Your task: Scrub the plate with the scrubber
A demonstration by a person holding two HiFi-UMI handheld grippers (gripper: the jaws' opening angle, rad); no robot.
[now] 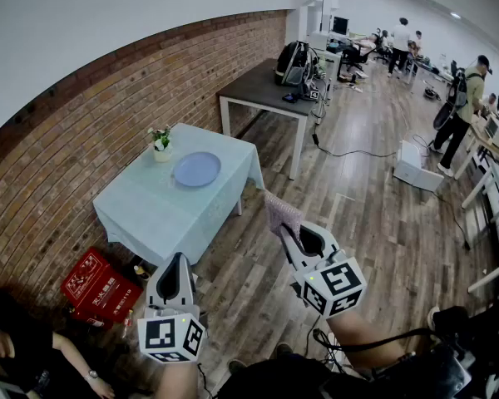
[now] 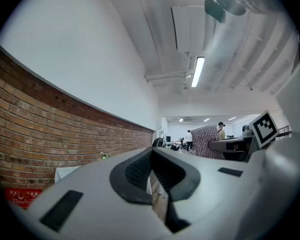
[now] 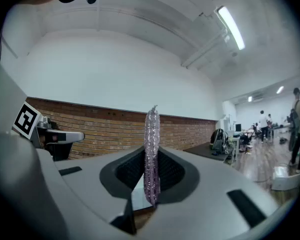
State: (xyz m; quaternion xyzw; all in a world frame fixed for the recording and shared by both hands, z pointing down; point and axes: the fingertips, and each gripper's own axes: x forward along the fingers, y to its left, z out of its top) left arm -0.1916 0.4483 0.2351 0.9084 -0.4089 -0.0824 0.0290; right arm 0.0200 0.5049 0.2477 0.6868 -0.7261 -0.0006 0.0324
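I held my left gripper (image 2: 152,171) with its jaws pressed together and nothing between them, short of the near end of the table (image 1: 141,219), which had a pale blue cloth on it. My right gripper (image 3: 151,176) was clamped on the scrubber (image 3: 151,144), a thin, sparkly purplish pad standing on edge between the pads. It hung over the wooden floor (image 1: 358,214), off the side of the table that faced away from the brick wall (image 1: 83,131), and did not touch the table. The plate (image 1: 196,169), round and pale blue, lay flat on the table toward its far end, well apart from both grippers. A small pot of flowers (image 1: 161,144) stood on the table just beside the plate, on the wall side. Red crates (image 1: 100,288) sat on the floor by the table's near end, against the wall. Beyond the table's far end stood a dark-topped desk (image 1: 262,90) with bags on it.
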